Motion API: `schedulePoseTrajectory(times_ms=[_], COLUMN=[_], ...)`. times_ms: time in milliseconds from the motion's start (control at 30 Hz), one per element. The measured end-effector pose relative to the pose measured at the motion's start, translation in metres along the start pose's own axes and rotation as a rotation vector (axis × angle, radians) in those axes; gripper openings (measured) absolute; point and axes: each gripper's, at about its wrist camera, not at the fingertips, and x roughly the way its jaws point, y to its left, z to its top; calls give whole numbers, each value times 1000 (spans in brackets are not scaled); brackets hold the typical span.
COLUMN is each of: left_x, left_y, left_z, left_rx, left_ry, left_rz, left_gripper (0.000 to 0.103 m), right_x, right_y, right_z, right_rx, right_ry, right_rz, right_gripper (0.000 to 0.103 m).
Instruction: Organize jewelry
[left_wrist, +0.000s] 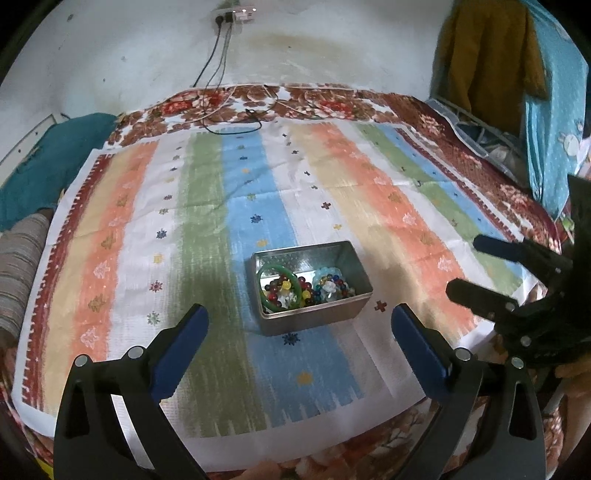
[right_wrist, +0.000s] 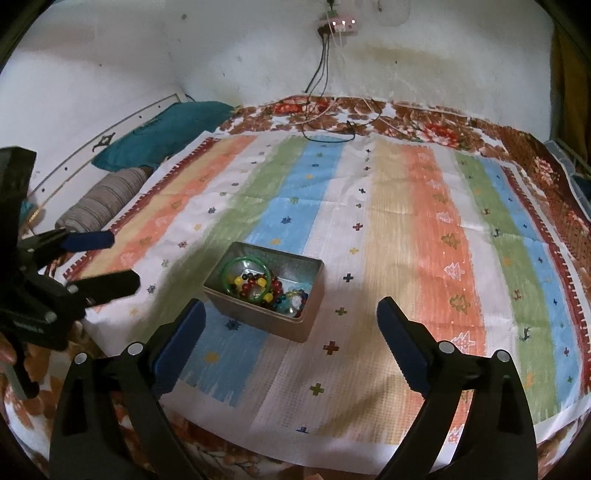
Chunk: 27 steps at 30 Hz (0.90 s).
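Both tongs, left (left_wrist: 299, 321) and right (right_wrist: 290, 314), hung spread and empty above striped cloth (left_wrist: 207, 206) on bed. Metal tin (left_wrist: 314, 288) sat mid-cloth, holding green bangle (left_wrist: 279, 288) and bead bracelets (left_wrist: 330, 286). Jewelry appeared already gathered; next move likely called for withdrawal.
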Motion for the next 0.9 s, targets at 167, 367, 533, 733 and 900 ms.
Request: schedulePoseTrajectory(times_ms=[167, 367, 533, 733, 900], left_x=[1, -2, -6, -8, -10], left_y=[-4, -7, -5, -3, 1], left_z=[-1, -1, 0, 1, 3], left_rx=[27, 56, 51, 43, 15], left_ry=[3, -27, -45, -56, -64], left_rz=[-4, 49, 61, 55, 31], left_gripper=[97, 97, 97, 97, 97], right_x=[-2, -2, -3, -4, -5], right_y=[1, 3, 1, 1, -2], right_z=[0, 0, 0, -1, -5], right_rx=[1, -6, 15, 20, 27], right_ry=[-6, -6, -5, -8, -13], right_rz=[10, 14, 32, 34, 24], right_gripper=[95, 95, 95, 95, 95])
